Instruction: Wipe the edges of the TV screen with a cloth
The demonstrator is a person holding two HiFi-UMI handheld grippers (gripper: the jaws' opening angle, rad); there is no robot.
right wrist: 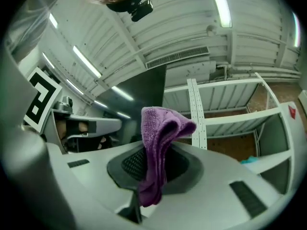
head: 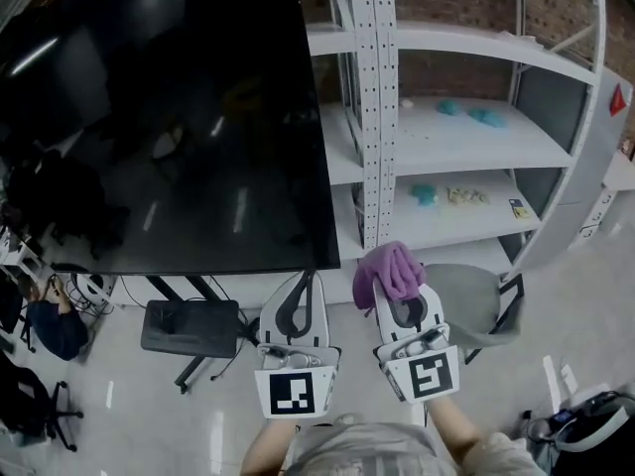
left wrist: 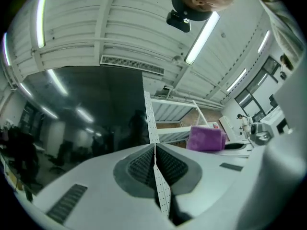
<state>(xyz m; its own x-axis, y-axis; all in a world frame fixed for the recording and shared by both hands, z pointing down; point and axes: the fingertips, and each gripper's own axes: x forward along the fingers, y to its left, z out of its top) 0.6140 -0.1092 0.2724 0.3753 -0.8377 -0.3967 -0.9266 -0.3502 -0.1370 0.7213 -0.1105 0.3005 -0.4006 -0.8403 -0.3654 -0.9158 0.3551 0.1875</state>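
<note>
One cloth (head: 389, 271), bunched forward ready for the TV (head: 179, 117) edge, sits pinched in the right gripper (head: 401, 301); the left gripper (head: 301, 296), jaws pressed together on nothing, hangs beside it.

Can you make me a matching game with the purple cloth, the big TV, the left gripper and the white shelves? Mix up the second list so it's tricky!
Things:
1. purple cloth
2. TV screen
3. left gripper
4. white shelves

What fits:
A. black and shiny
B. has small teal things lying on it
C. pinched in the right gripper
D. shut, with nothing in it

Pairs: 1-C, 2-A, 3-D, 4-B
</note>
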